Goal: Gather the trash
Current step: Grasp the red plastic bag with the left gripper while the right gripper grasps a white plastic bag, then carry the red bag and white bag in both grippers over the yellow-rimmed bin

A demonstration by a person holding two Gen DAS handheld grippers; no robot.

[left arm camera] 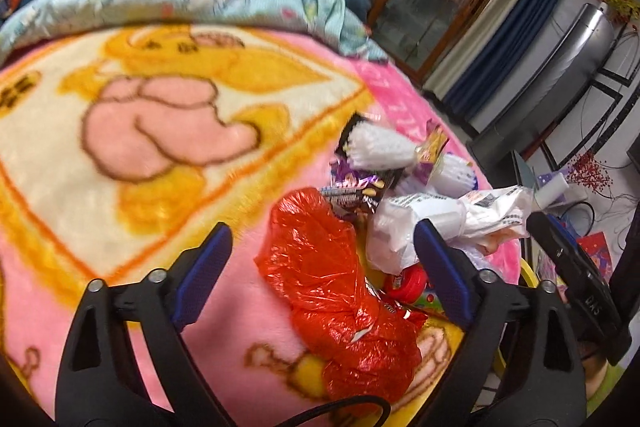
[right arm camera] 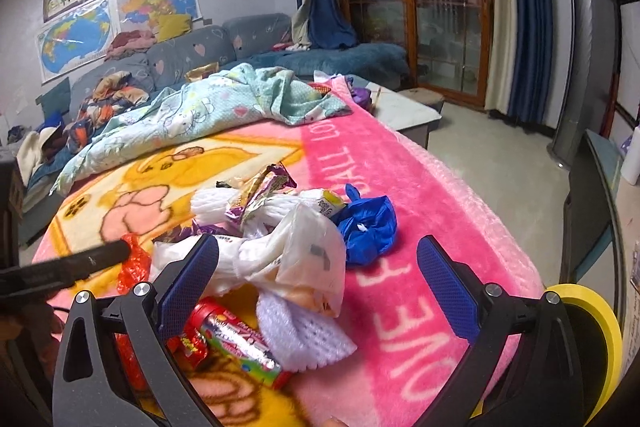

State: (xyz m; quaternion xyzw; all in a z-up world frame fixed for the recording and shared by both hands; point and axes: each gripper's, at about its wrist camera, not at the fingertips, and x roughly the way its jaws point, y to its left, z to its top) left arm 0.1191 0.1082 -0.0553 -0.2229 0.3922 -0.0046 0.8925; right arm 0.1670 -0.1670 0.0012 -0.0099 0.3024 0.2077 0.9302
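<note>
i had both tools hovering over the pile of trash on the pink blanket (right arm camera: pixel 404 195); the left hand-held gripper (left arm camera: pixel 322 259) stood with its jaws wide apart and nothing between them but air, straddling the red plastic bag (left arm camera: pixel 340 291) that lay crumpled on the blanket below; the right hand-held gripper (right arm camera: pixel 318 281) was likewise spread and held nothing, with the white plastic bag (right arm camera: pixel 304 251) and a white foam net (right arm camera: pixel 300 331) in front of its gap; a candy tube (right arm camera: pixel 236 337) lay just beside its left finger, a blue bag (right arm camera: pixel 370 227) sat near the white one, and snack wrappers (right arm camera: pixel 260 191) rested on the far side of the heap; my judgement was that the step in hand was the first pick, and the red bag looked the easiest for the left tool; i thought it best to come straight down on a thick fold, not a loose edge, since thin film slips and springs back; closing slowly, then lifting gently, should show whether neighbouring wrappers were dragged along.
</note>
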